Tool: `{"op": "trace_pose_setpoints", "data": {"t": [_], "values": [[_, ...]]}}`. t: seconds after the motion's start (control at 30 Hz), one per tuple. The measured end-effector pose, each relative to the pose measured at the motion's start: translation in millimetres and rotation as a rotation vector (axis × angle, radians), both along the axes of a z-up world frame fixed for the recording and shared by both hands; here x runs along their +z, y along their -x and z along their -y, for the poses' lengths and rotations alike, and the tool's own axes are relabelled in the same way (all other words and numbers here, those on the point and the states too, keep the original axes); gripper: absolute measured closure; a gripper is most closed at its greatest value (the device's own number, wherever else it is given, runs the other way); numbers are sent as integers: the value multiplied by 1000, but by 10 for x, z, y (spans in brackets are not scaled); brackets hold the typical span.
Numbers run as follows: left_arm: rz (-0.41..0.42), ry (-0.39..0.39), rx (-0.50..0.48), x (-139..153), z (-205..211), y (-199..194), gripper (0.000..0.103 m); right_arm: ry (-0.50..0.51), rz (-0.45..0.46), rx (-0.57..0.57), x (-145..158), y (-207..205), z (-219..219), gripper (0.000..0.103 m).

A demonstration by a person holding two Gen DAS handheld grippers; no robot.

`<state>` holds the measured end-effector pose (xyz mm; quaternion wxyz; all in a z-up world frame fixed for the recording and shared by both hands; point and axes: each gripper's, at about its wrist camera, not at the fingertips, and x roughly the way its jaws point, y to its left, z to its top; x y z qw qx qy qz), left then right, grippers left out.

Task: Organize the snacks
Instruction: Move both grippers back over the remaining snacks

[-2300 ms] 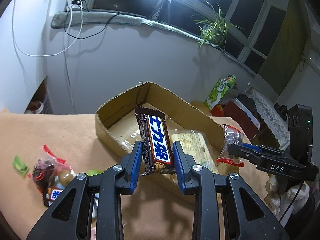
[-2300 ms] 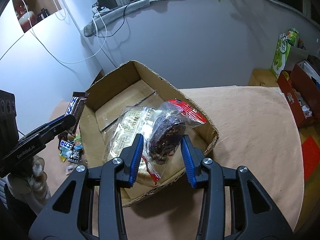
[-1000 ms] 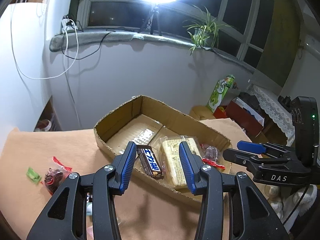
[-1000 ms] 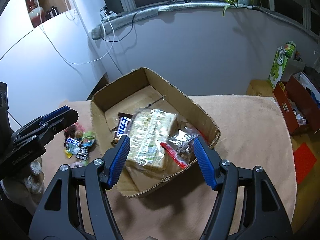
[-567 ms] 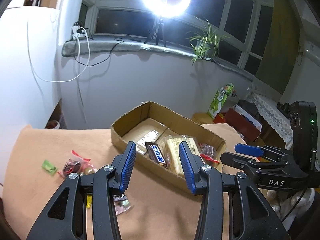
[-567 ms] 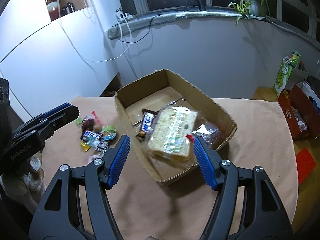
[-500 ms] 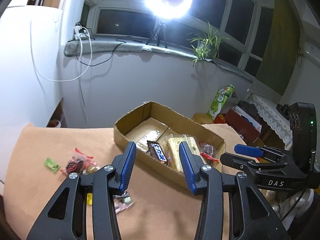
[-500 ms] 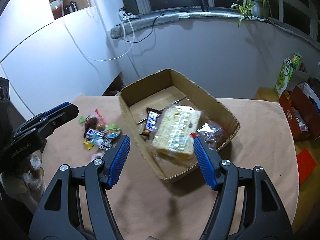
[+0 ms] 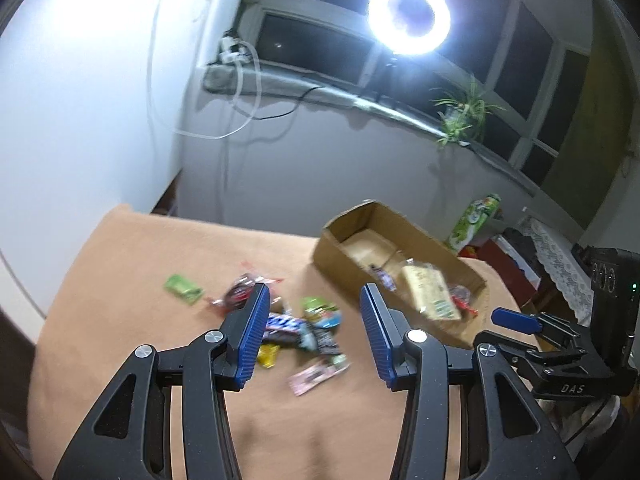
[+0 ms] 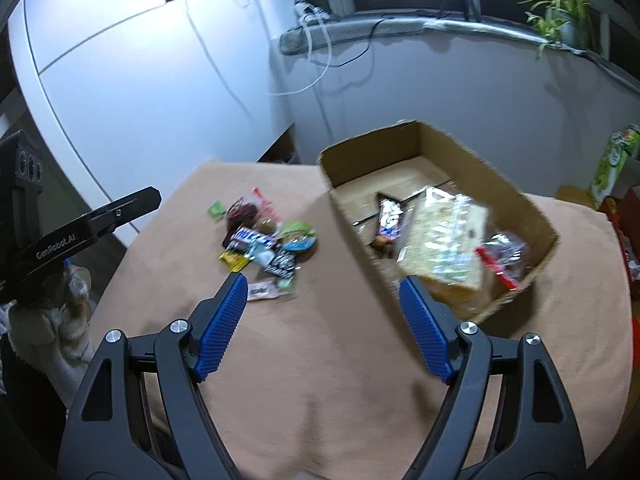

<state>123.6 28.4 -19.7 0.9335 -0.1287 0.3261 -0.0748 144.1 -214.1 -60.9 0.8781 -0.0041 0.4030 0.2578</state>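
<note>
A cardboard box (image 10: 348, 216) (image 9: 334, 258) stands on the tan cloth. In it lie a chocolate bar (image 10: 390, 216), a clear pack of crackers (image 10: 444, 240) (image 9: 430, 292) and a clear bag with a red strip (image 10: 502, 256). Left of the box is a loose pile of snacks (image 10: 264, 240) (image 9: 296, 324), with a small green packet (image 9: 183, 289) and a pink packet (image 9: 316, 374) at its edges. My left gripper (image 9: 314, 292) hovers open over the pile, holding nothing. My right gripper (image 10: 322, 280) hangs between pile and box; its jaws are opening with nothing between them.
The cloth-covered table (image 10: 320, 380) ends at a white cabinet on the left and a grey wall behind. A green carton (image 10: 612, 164) and red boxes stand lower at the right. A ring light (image 9: 408, 16) glares from the window. A gloved hand (image 10: 68, 304) holds the left gripper.
Both grippers let their snacks go into the box, pulled back from it and swung left toward the loose pile. The right jaws have spread wider.
</note>
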Motion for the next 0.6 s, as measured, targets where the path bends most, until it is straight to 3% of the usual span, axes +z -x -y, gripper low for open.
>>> {"op": "trace_pose_setpoints", "data": {"t": [0.3,0.53,0.6], "values": [[-82,23,67,-340,-401,61,57,23,-45,35,-352,-62,-341,22],[-150,29,16,-680,-351,32,57,51,-71,60,-634,-193,-606,23],[-170,33,-6,-775,-314,7,57,61,-77,71,-698,-203,-658,29]]}}
